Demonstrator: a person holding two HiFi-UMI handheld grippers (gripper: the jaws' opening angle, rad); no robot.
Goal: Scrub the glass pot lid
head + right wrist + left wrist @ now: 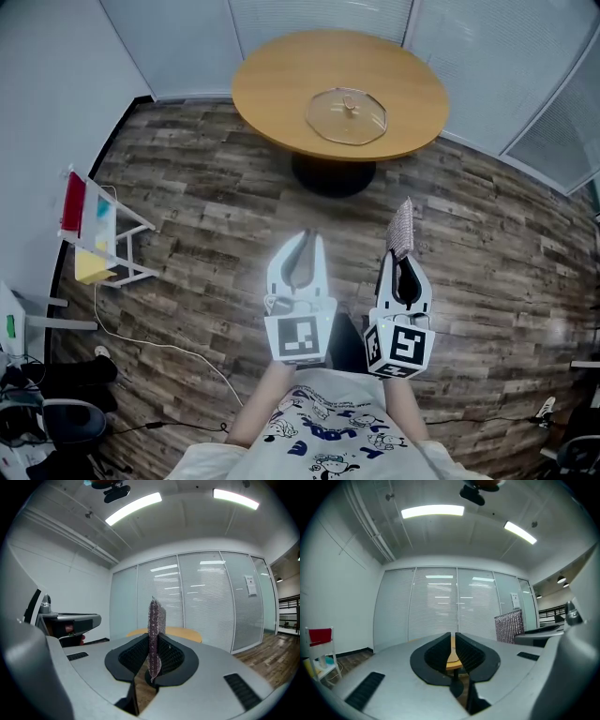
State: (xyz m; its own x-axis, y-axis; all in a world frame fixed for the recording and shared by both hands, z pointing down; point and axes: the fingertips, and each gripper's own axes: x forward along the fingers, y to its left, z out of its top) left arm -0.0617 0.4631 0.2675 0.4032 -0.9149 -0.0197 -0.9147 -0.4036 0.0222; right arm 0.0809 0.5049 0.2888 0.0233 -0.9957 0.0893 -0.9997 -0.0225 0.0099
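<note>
**Scrubber gripped, lid waiting on the table**

The glass pot lid (346,115) lies knob-up near the middle of the round wooden table (272,84), a little toward its near edge. Both grippers hang over the plank floor (206,187), well apart from the table. The right gripper (400,257) (154,641) is clenched on a mesh scrubbing pad (402,228) (156,620), which stands upright past the jaw tips. The left gripper (304,236) (453,637) carries nothing. Its jaws seem to meet at the tips, with only a thin slit between them. A small white rack (120,246) stands by the left wall.
</note>
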